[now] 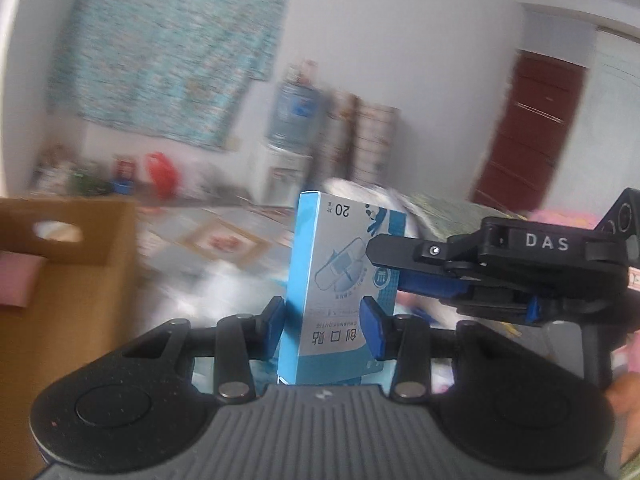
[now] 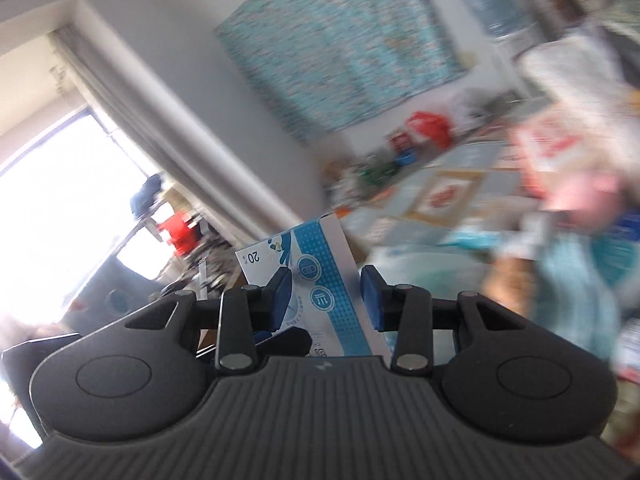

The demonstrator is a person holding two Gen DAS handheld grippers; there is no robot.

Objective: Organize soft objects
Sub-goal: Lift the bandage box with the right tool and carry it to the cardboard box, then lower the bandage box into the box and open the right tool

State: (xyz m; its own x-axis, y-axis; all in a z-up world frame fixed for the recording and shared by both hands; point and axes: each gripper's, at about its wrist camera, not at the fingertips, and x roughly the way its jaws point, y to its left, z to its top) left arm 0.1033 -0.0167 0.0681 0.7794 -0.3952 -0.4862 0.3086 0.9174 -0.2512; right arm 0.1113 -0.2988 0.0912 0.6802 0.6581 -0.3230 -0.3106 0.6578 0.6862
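Both grippers are sharing one thing here: a blue and white box of adhesive bandages (image 1: pixel 340 280), held up in the air. The left gripper (image 1: pixel 325 328) is sitting with its jaws narrowed to a small gap, its blue pads (image 1: pixel 275 322) pressing on either side of the box's lower part. The right gripper (image 1: pixel 390 266) is reaching in from the right side of the left wrist view, lying roughly level, its black upper finger crossing the printed front of the box and a blue pad showing just beneath it.

From the right wrist view, the right gripper (image 2: pixel 329 298) is showing the same narrow gap, the box (image 2: pixel 316 276) sitting between its pads (image 2: pixel 282 286), with the tip of the left gripper (image 2: pixel 286 340) poking in low on the left.

The box is standing on end in the left view, long axis running bottom to top, its printing upside down so the "20" sits near the top edge. In the right view it is tilting, top leaning left.

Behind, all blurred: a cardboard box (image 1: pixel 60 264) at left, a patterned cloth (image 1: pixel 172 52) hanging on the wall, a water bottle (image 1: pixel 298 110) on a dispenser, a dark red door (image 1: pixel 532 128).
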